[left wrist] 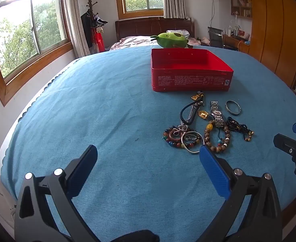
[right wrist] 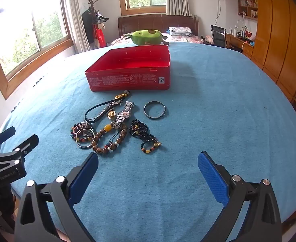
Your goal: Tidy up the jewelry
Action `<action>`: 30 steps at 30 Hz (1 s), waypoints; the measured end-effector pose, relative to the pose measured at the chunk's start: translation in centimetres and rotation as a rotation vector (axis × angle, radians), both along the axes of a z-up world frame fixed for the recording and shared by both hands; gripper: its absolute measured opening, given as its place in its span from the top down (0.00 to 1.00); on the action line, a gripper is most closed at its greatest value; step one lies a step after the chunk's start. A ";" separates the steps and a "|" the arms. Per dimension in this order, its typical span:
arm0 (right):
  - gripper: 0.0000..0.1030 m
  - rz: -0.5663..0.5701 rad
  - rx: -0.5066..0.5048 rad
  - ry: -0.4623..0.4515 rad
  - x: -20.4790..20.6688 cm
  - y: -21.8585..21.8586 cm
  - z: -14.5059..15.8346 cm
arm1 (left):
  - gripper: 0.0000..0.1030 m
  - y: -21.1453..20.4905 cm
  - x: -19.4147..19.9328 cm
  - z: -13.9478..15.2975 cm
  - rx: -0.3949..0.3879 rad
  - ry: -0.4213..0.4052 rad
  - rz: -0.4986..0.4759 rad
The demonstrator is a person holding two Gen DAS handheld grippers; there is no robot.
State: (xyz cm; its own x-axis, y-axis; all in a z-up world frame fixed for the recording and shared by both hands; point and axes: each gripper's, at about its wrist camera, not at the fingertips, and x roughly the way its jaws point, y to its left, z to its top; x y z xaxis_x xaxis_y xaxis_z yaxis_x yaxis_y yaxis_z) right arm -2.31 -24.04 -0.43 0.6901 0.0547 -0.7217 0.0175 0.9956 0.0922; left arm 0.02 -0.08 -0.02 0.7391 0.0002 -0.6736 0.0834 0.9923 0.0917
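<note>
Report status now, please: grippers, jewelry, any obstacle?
Left hand-held gripper open, right hand-held gripper open, both empty. Jewelry all on cloth, red tin empty. Nothing blocking.

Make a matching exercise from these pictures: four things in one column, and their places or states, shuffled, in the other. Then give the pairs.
Things:
1. red tin
2. plain metal bangle
3. wristwatch
4. avocado plush toy

Places or states:
A. lies alone on the blue cloth, right of the watch
B. sits beyond the tin, at the cloth's far edge
C. open on top, nothing seen inside
D. stretched out among the beaded bracelets

Pairs: 1-C, 2-A, 3-D, 4-B
</note>
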 end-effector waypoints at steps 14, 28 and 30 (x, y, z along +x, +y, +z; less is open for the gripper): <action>0.04 0.000 -0.001 0.000 0.0 0.1 0.0 | 0.03 0.0 -0.1 0.1 -0.003 0.001 0.000; 0.04 0.000 -0.002 0.000 0.0 0.2 0.0 | 0.03 0.1 0.0 0.0 -0.006 0.001 -0.001; 0.04 0.000 -0.002 0.000 0.1 0.2 0.1 | 0.03 0.1 0.0 0.0 -0.007 0.001 -0.001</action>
